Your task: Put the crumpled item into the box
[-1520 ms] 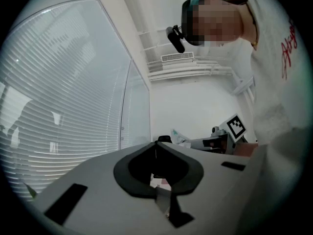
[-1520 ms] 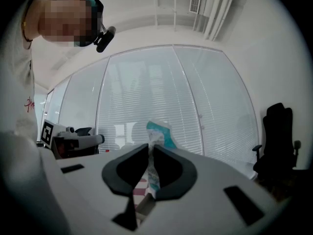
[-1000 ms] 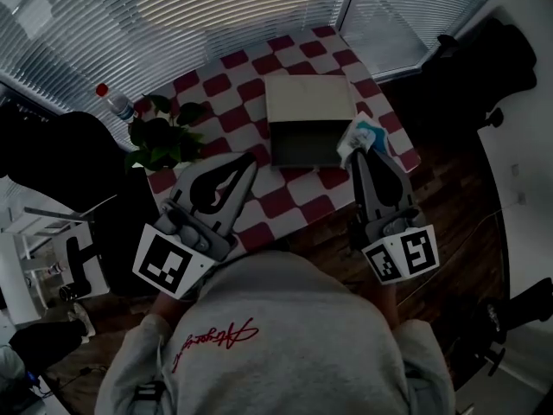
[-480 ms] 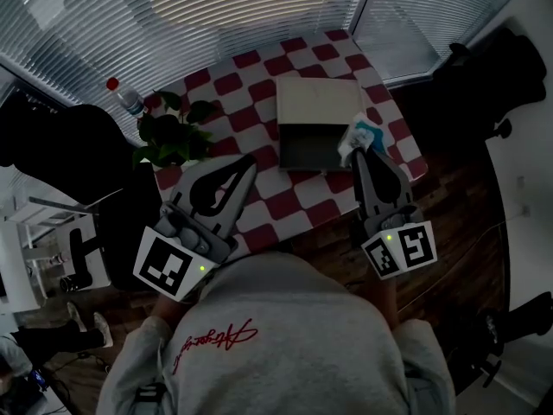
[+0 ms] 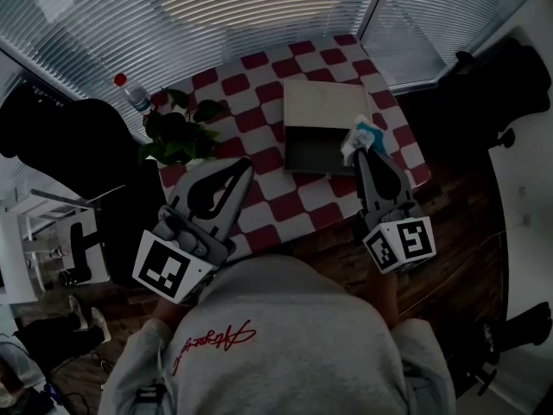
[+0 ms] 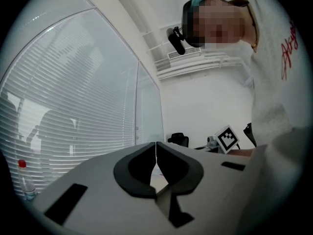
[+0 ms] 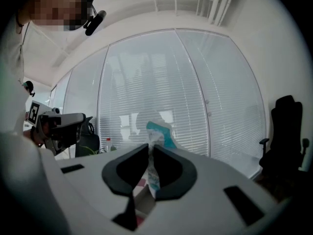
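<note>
Right gripper view shows the right gripper (image 7: pixel 149 150) with its jaws pinched on a crumpled white-and-teal paper wad (image 7: pixel 157 131) that sticks out past the tips, so the carrying step looks to be in hand. In the head view the open beige cardboard box (image 5: pixel 313 152) lies just left of those tips, so the next move likely calls for a short shift left over its dark interior before the jaws part. The left gripper (image 6: pixel 156 151), jaws pressed together on nothing, hangs well to the left of the box.

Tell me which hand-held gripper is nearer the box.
Right. The right hand-held gripper, shut on the crumpled item, is at the right edge of the box; the left hand-held gripper hangs apart, left of it.
</note>
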A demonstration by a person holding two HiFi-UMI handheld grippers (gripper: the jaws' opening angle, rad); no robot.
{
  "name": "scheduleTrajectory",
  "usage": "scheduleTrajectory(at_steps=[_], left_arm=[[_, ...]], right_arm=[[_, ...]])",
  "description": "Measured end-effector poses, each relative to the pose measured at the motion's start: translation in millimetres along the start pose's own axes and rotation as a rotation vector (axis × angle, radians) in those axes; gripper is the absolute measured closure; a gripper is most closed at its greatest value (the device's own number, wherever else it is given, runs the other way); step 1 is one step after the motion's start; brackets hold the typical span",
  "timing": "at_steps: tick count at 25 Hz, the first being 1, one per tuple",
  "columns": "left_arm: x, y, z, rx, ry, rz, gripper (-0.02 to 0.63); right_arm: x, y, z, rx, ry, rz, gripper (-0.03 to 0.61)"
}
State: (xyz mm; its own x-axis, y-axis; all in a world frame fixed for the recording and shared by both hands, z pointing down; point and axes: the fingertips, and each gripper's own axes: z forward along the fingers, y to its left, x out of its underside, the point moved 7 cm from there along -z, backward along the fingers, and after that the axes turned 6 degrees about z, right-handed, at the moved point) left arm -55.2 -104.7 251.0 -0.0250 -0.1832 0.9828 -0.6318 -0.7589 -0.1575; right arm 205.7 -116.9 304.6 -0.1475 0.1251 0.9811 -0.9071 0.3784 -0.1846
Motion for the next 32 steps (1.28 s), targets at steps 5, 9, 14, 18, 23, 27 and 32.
scheduleTrajectory(at_steps=[5,9,14,18,23,27,32], left_arm=[[0.0,3.3,-2.5,-0.012,0.006,0.0,0.595],[1.2,6.1,-4.0,-0.022,0.01,0.0,0.595],[2.3,8.7,-5.6,-0.033,0.014,-0.001,0.595],[3.8,10.0,-8.4,-0.043,0.02,-0.003,0.595],[5.4,11.5,-9.7,-0.05,0.025,-0.01,0.595],[6.9,11.3,-11.7,-0.056,0.029,-0.009,0.595],[7.1,12.1,-13.5,-0.063,0.033,-0.008,0.595]], right_arm=[[7.4,-6.1,6.1,0.009,0.016,0.017,0.534],[14.6,-8.8,12.9,0.012,0.042,0.02,0.534],[22.0,-12.0,19.6,0.015,0.068,0.025,0.534],[28.8,-13.3,24.2,0.015,0.091,0.026,0.534],[35.4,-15.5,29.8,0.018,0.12,0.026,0.534],[40.9,-15.5,32.7,0.014,0.14,0.025,0.534],[45.8,-15.3,37.4,0.008,0.16,0.025,0.534]])
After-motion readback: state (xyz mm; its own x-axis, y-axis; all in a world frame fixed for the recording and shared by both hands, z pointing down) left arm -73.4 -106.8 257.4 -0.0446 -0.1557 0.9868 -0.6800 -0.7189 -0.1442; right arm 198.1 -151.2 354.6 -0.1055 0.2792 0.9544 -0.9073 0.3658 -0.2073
